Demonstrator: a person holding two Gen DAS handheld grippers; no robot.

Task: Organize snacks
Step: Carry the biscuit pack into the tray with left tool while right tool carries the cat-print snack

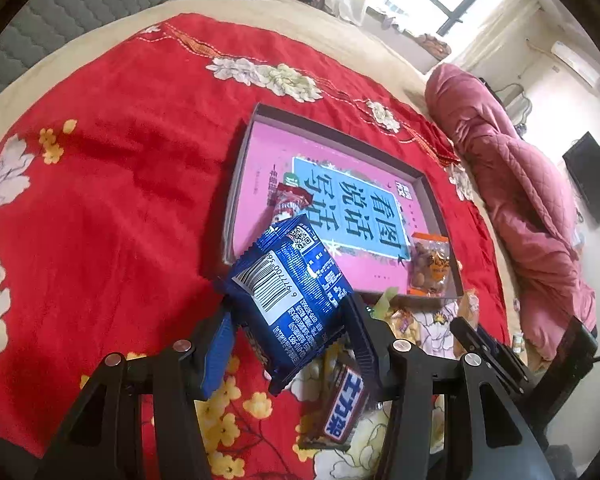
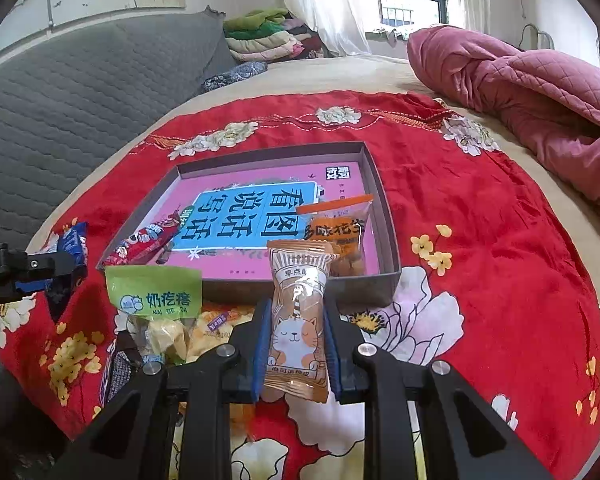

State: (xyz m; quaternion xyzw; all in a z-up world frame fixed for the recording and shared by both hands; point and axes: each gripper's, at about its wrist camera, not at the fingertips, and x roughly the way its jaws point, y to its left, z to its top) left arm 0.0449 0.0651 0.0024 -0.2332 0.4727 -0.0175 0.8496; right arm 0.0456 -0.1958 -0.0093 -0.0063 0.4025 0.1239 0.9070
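My left claw [image 1: 288, 320] clenched a blue packet [image 1: 296, 300]. My right claw [image 2: 296, 344] grasped a cat packet [image 2: 298, 320]; the box [image 2: 384, 216] lay just ahead.

The box [image 2: 384, 216] lies on the blanket [image 2: 480, 208], in front of both grippers. In it, the nut bag [image 2: 340, 236] sits at the right and a small candy packet [image 2: 148, 240] at the left. The green-topped bag [image 2: 156, 300] lies just before the box.

left hand-held gripper [image 1: 290, 320] | black linkage, blue pads, silver screws | right hand-held gripper [image 2: 296, 344] | same
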